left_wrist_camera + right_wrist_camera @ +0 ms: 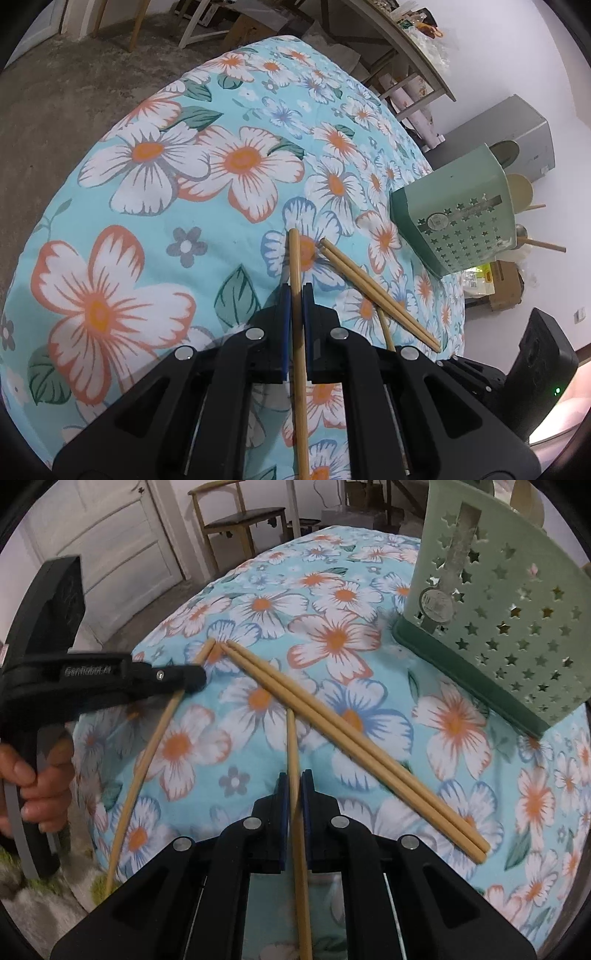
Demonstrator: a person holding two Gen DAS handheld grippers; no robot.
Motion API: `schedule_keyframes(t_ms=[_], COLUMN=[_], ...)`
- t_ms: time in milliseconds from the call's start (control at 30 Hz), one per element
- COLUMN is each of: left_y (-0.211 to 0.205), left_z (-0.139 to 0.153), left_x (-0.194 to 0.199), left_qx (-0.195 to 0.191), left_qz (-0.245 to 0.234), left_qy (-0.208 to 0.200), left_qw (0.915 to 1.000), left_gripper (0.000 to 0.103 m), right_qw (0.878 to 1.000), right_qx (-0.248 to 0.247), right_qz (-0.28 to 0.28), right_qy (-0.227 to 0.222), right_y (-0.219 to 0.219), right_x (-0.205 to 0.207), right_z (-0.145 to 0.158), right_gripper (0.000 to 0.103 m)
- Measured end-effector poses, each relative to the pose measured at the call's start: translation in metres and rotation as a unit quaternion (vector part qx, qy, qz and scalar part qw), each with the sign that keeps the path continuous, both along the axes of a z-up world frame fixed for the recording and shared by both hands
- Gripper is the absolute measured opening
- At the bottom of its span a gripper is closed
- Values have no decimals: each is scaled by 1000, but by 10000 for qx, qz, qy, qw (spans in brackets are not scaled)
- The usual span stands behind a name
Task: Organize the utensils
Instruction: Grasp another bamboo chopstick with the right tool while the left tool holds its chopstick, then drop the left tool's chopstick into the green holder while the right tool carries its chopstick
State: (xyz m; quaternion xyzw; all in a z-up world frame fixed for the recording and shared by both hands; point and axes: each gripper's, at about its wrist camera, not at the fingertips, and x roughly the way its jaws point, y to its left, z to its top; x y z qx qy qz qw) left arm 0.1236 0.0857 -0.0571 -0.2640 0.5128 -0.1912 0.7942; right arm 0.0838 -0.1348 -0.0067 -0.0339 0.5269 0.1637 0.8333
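Our left gripper and right gripper each pinch one chopstick between narrow jaws, the right's running out ahead of the fingertips. We should keep both pinches firm and tip each stick upright before the green holder, which stands ahead and right of the right jaws. We count four chopsticks: two held, and a loose pair just right of them.

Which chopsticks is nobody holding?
The pair of chopsticks lying side by side on the flowery cloth near the green holder. The left tool and right tool each grip one other stick.
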Motion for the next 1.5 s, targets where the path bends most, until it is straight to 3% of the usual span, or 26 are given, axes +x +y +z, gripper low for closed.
schedule_keyframes(t_ms=[167, 333, 533, 600, 767, 933, 1067, 1267, 1500], left_y=[-1, -1, 2, 1, 6, 3, -5, -35, -89], left_z=[-2, 1, 21, 24, 12, 51, 93, 155, 249], left_x=[3, 3, -3, -3, -1, -12, -14, -4, 11], left_qx=[-40, -19, -123, -74, -66, -132, -235, -476, -1000], left_qz=[60, 59, -14, -89, -113, -411, -546, -894, -1151], left_qy=[79, -3, -304, -333, 23, -720, -1444, -2267, -3467], left_qw=[9999, 10000, 9995, 9994, 9999, 9965, 9877, 9687, 9255], left_gripper=[5, 4, 4, 4, 4, 4, 4, 4, 4], right_qw=[9990, 9941, 9795, 9801, 9861, 9783, 9696, 9591, 9496], right_qx=[345, 707, 1320, 1319, 1273, 1565, 1662, 1767, 1904], right_qz=[-268, -574, -964, -955, -895, -1092, -1229, -1564, -1889], right_qy=[-117, -588, -1176, -1136, -578, -806, -1308, -1564, -1622], right_y=[-6, -25, -59, -62, -54, -67, -81, -102, -119], right_x=[8, -6, -27, -23, -11, -18, -28, -42, -49], right_z=[4, 36, 80, 79, 48, 60, 88, 102, 100], right_gripper=[6, 6, 6, 6, 6, 6, 6, 6, 6])
